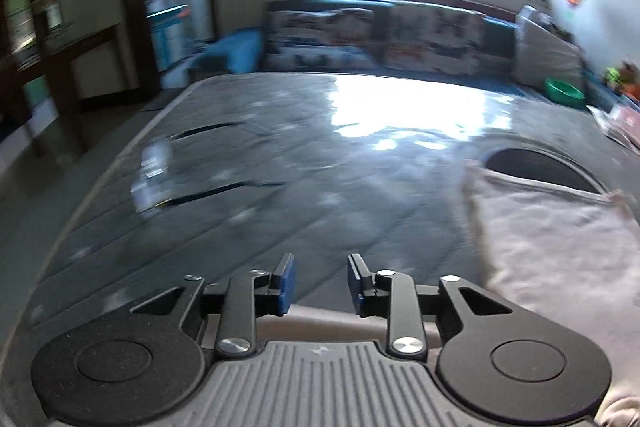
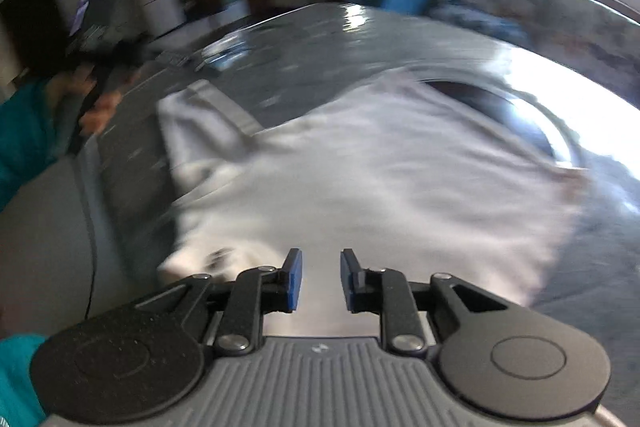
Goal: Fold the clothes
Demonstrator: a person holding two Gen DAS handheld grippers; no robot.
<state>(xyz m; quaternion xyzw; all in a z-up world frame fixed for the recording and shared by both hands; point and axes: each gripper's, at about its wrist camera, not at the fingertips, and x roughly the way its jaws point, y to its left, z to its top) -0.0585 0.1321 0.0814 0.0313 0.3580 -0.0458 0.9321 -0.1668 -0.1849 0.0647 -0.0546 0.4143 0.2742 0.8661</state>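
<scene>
Hovering spread and empty, left gripper (image 1: 322,283) and right gripper (image 2: 321,279) likely approaching pale garment (image 2: 360,179) mid-frame; next, pinch an edge.

The garment (image 2: 360,179) is soft, matt, pale cloth, lightly creased. It lies on a table (image 1: 280,155) covered with a glossy grey sheet that looks like plastic and mirrors the window glare. The left gripper (image 1: 322,285) and right gripper (image 2: 321,281) have matt black plastic-looking arms, shiny metal pivot pins, blue pads and a ribbed grey body
</scene>
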